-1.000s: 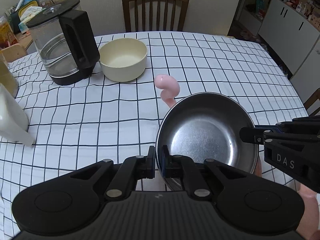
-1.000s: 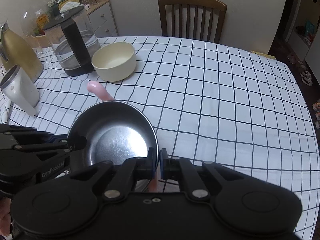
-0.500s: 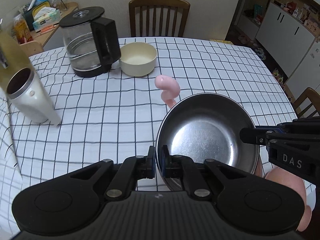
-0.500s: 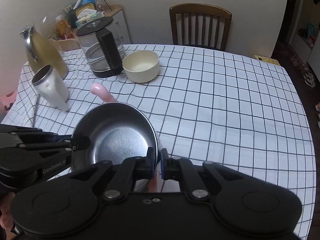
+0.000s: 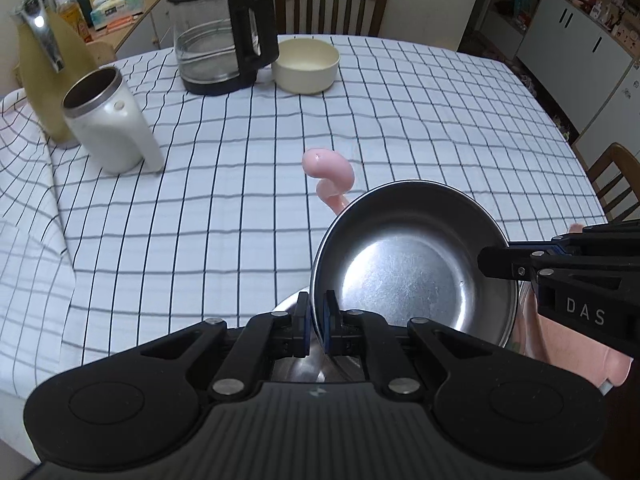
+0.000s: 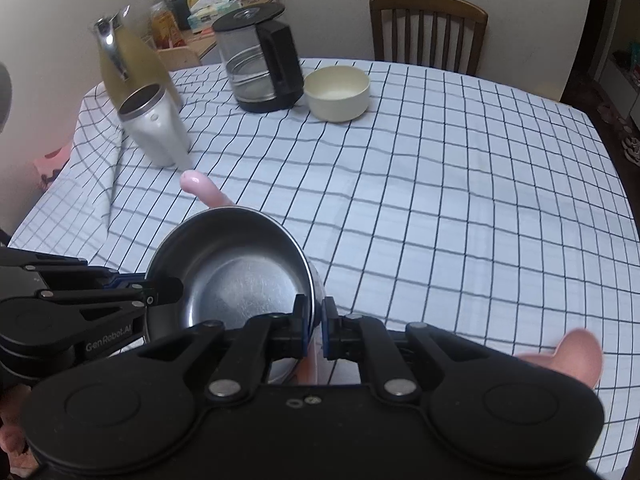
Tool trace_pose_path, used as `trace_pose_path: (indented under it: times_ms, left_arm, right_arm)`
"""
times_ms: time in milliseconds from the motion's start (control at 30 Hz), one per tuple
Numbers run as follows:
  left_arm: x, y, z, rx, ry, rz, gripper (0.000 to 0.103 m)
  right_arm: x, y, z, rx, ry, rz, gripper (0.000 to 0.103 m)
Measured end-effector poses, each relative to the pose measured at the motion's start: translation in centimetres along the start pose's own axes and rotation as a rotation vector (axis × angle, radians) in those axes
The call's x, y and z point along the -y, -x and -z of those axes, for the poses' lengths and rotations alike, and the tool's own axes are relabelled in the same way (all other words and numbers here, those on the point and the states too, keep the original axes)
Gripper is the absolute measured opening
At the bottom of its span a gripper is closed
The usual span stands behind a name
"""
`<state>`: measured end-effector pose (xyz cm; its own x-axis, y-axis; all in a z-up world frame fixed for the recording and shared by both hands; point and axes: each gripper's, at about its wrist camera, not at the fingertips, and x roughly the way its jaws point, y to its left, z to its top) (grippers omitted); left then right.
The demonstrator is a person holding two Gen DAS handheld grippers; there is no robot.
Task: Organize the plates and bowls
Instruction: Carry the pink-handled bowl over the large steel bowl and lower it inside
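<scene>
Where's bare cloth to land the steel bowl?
Free: the tablecloth right of the cream bowl, and the centre ahead of the steel bowl. Crowded: far-left corner, with coffee pot, white cup and yellow jug.

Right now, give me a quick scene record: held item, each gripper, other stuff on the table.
held item: steel bowl, lifted above the table, tilted
left gripper: shut on the bowl's near rim
right gripper: shut on the opposite rim
surface: table with checked cloth
cream bowl: upright on the cloth, far side, beside the coffee carafe
white jug: upright, far left, in front of the yellow pitcher
chair: behind the table's far edge
</scene>
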<state>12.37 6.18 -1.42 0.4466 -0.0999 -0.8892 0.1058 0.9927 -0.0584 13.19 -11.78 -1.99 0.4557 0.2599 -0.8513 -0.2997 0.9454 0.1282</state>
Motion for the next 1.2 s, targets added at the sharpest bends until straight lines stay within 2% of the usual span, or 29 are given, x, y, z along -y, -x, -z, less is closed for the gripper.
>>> trace_pose_path:
  times_ms: [267, 500, 1067, 1200]
  left_arm:
    - [-1.2, -0.5, 3.6, -0.050, 0.015, -0.003, 0.005]
    - [-1.6, -1.7, 5.4, -0.091, 0.016, -0.004, 0.005]
    - [-1.7, -4.3, 6.2, -0.130, 0.010, -0.024, 0.005]
    - [-1.5, -4.3, 5.9, -0.117, -0.002, -0.030, 0.005]
  right_arm:
    - [-2.0, -0.9, 3.4, -0.061, -0.003, -0.018, 0.007]
    - [-2.8, -2.0, 5.1, -0.101, -0.016, -0.018, 0.007]
    - [-2.4, -4.6, 6.6, -0.155, -0.048, -0.019, 0.007]
    - [-2.5, -4.9, 6.7, -0.159, -0.046, -0.021, 0.007]
